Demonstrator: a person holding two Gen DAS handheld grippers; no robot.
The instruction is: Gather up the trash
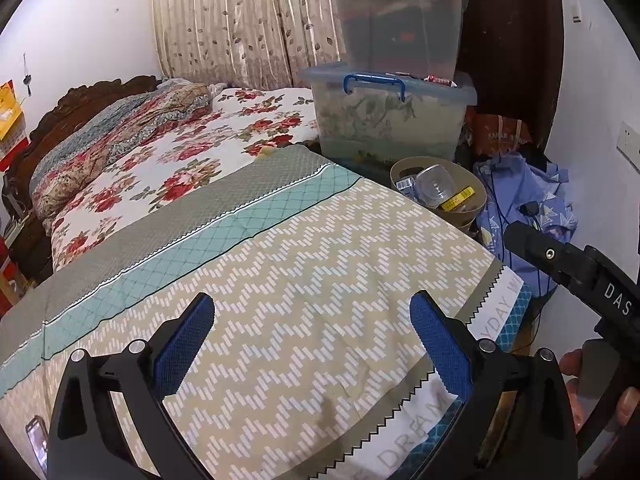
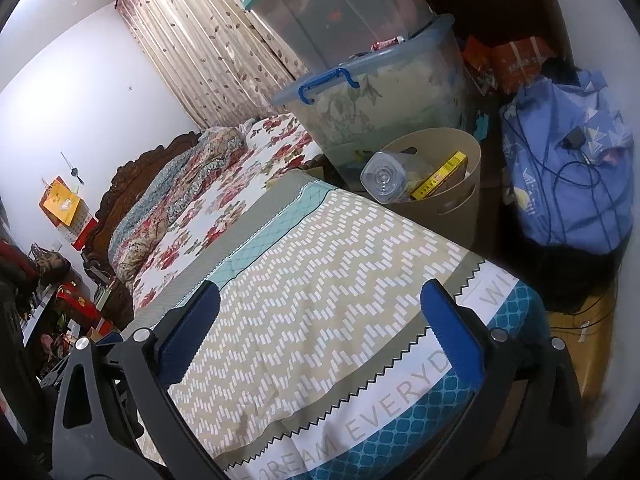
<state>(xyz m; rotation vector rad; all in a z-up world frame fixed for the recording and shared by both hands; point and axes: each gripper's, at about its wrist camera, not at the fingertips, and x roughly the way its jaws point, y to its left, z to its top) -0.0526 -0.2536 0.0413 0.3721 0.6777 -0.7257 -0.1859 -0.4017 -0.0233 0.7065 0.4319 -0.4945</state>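
Left gripper [image 1: 312, 344] pointing forward and downward, blue-padded fingers [image 1: 188, 344] standing wide apart, nothing sitting between them. Right gripper [image 2: 320, 332] likewise angling downward, blue pads [image 2: 452, 336] spread fully, gap between them holding nothing. Right gripper's black body showing in the left wrist view at the right edge [image 1: 576, 268], lying just beside the left one and reaching a little further forward. Fingers of the person's right hand [image 1: 600, 388] wrapping that gripper's handle.
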